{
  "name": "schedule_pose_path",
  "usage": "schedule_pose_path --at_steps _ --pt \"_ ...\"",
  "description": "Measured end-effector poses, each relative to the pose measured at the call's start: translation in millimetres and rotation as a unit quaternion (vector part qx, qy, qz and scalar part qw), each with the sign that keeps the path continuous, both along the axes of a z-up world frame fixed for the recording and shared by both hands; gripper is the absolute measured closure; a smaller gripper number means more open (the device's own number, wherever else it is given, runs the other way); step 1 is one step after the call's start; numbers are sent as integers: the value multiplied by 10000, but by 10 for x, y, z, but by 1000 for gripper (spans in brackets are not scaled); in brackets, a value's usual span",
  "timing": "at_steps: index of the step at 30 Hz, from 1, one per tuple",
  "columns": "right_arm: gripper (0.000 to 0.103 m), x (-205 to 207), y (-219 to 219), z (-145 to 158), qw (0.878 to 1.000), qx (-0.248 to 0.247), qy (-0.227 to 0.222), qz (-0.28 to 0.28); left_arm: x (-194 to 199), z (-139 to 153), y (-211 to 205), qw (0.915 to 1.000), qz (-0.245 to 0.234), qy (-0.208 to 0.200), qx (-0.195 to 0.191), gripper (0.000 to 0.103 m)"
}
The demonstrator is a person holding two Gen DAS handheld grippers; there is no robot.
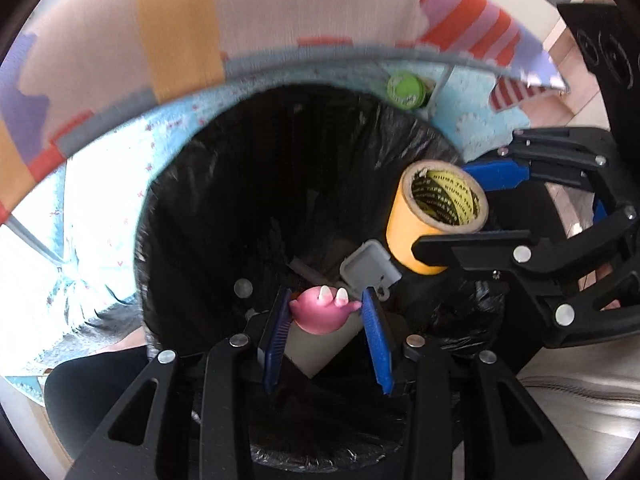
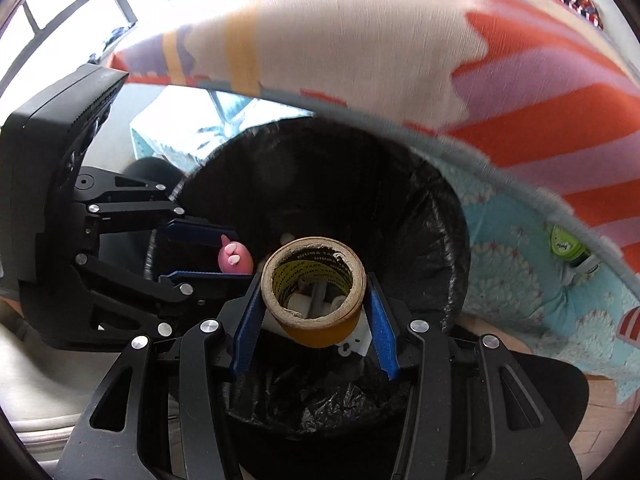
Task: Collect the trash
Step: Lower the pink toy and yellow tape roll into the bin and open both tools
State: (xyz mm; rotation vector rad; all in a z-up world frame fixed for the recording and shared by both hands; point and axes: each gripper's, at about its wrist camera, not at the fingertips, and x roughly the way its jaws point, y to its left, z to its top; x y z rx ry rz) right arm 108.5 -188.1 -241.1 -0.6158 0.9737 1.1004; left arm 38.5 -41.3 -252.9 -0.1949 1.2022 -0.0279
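A bin lined with a black bag [image 1: 240, 184] fills the middle of both views [image 2: 400, 184]. My left gripper [image 1: 326, 308] is shut on a pink toy with white teeth [image 1: 320, 312] and holds it over the bin mouth; the toy also shows in the right wrist view [image 2: 235, 260]. My right gripper [image 2: 314, 296] is shut on a yellow tape roll [image 2: 316, 300] over the bin; the roll also shows in the left wrist view [image 1: 432, 216]. A grey square lid [image 1: 368, 268] and white pieces lie inside the bin.
A table with a striped orange, lilac and cream cloth [image 1: 280, 8] overhangs the bin [image 2: 400, 60]. A green round object [image 1: 406, 89] lies under it on a light blue patterned mat [image 2: 520, 280]. A window [image 2: 72, 4] is at the far left.
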Motion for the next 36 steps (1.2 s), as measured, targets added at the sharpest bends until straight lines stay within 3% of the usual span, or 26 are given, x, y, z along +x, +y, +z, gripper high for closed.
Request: schedule_pose_path --at_steps 6,10,18,26,30,36 --pt "55 5 77 -118 9998 -205 -45 10 39 -256 -107 9993 -191 330 -37 68" --pt "55 31 85 -179 9996 -265 31 -23 44 -379 -62 9977 -333 507 -316 68" --pt "55 40 68 -169 9997 -217 29 -96 27 -465 -126 9965 -453 665 -218 68" --pt "55 87 5 -193 9998 -156 63 -106 8 -362 -101 9976 -353 549 -247 65" --pt "55 100 7 -205 9998 -125 120 -51 -55 -206 -77 9985 -298 391 -248 51" --pt "55 48 106 -281 9996 -212 148 133 -238 20 -21 9995 -216 200 -107 50"
